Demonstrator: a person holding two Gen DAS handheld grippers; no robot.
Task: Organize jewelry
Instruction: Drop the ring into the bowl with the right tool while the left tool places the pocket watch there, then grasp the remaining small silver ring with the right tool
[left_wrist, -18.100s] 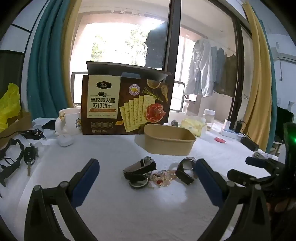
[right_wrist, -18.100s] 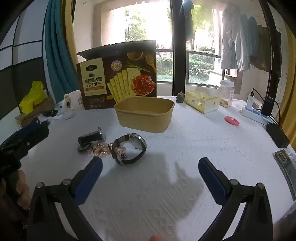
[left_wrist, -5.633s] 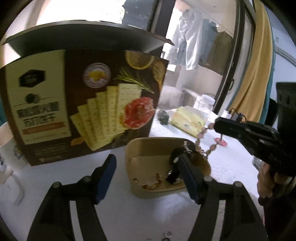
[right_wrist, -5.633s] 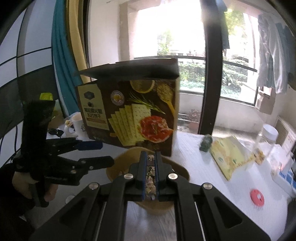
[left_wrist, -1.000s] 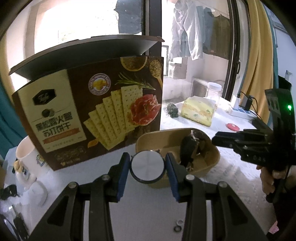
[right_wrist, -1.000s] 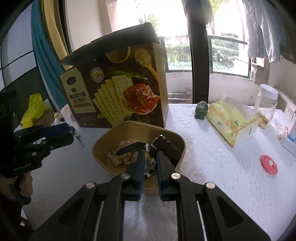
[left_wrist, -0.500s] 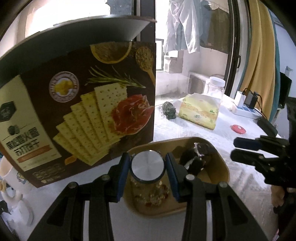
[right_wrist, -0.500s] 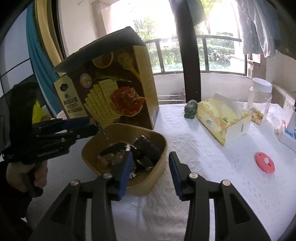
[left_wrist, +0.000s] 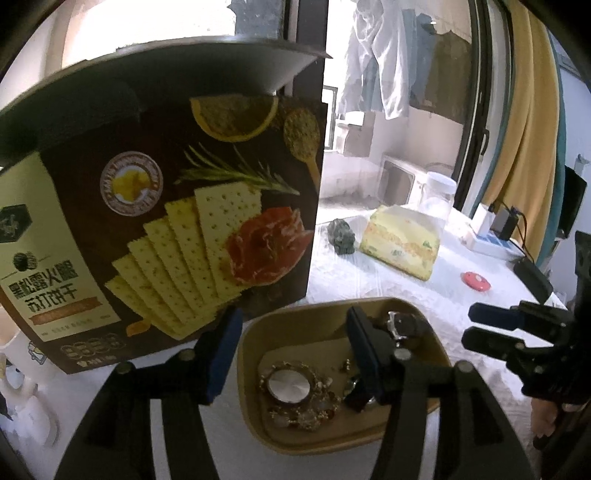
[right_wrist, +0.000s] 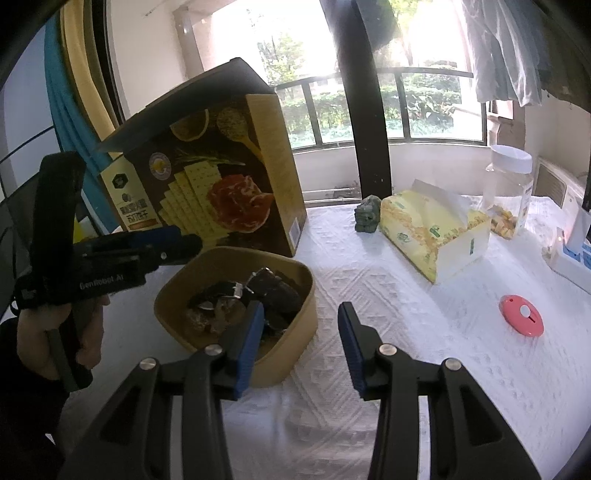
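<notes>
A tan paper bowl (left_wrist: 247, 354) (right_wrist: 295, 347) sits on the white tablecloth and holds the jewelry. Inside lie a round silver disc (left_wrist: 289, 385) on a beaded bracelet (left_wrist: 314, 413) and a dark-strapped watch (left_wrist: 402, 326) (right_wrist: 273, 286). My left gripper (left_wrist: 293, 349) is open and empty just above the bowl; it shows in the right wrist view (right_wrist: 173, 242) over the bowl's left rim. My right gripper (right_wrist: 300, 339) is open and empty at the bowl's right edge; it shows in the left wrist view (left_wrist: 491, 326) to the right of the bowl.
A tall cracker box (left_wrist: 159, 221) (right_wrist: 207, 184) stands right behind the bowl. A tissue pack (right_wrist: 432, 232), a small green figurine (right_wrist: 367, 214), a clear jar (right_wrist: 509, 192), a pink disc (right_wrist: 521, 315) and a power strip (left_wrist: 491, 245) lie to the right.
My left gripper opened and dropped the round silver disc into the bowl onto the bracelet. My right gripper opened wider and drew back to the bowl's right edge.
</notes>
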